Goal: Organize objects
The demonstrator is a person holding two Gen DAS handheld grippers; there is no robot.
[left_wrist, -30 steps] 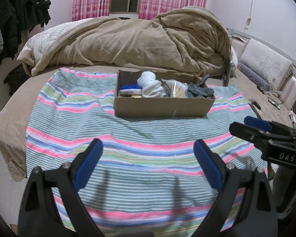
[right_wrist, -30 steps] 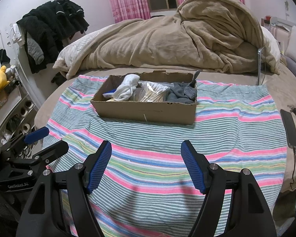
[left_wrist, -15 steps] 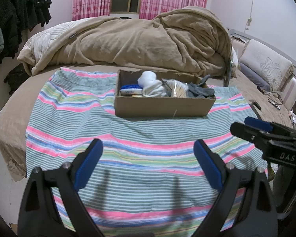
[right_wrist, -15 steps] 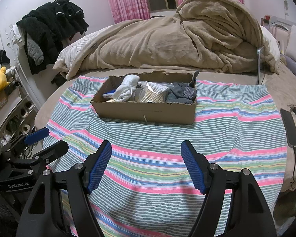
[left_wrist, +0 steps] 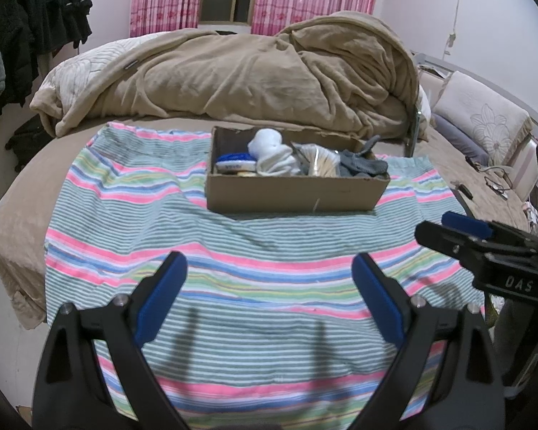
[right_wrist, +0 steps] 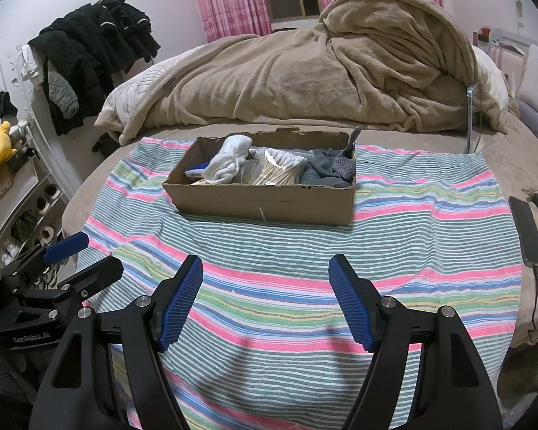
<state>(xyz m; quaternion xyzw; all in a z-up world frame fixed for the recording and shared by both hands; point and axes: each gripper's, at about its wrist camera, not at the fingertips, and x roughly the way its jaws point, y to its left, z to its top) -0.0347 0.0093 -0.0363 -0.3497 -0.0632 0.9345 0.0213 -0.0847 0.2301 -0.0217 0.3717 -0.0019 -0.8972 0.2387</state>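
Barely any shift over the last second: left gripper and right gripper both spread, empty; cardboard box of socks and swabs well ahead, untouched

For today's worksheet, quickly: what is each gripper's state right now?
Left gripper: open, holding nothing, above the striped cloth.
Right gripper: open, holding nothing.
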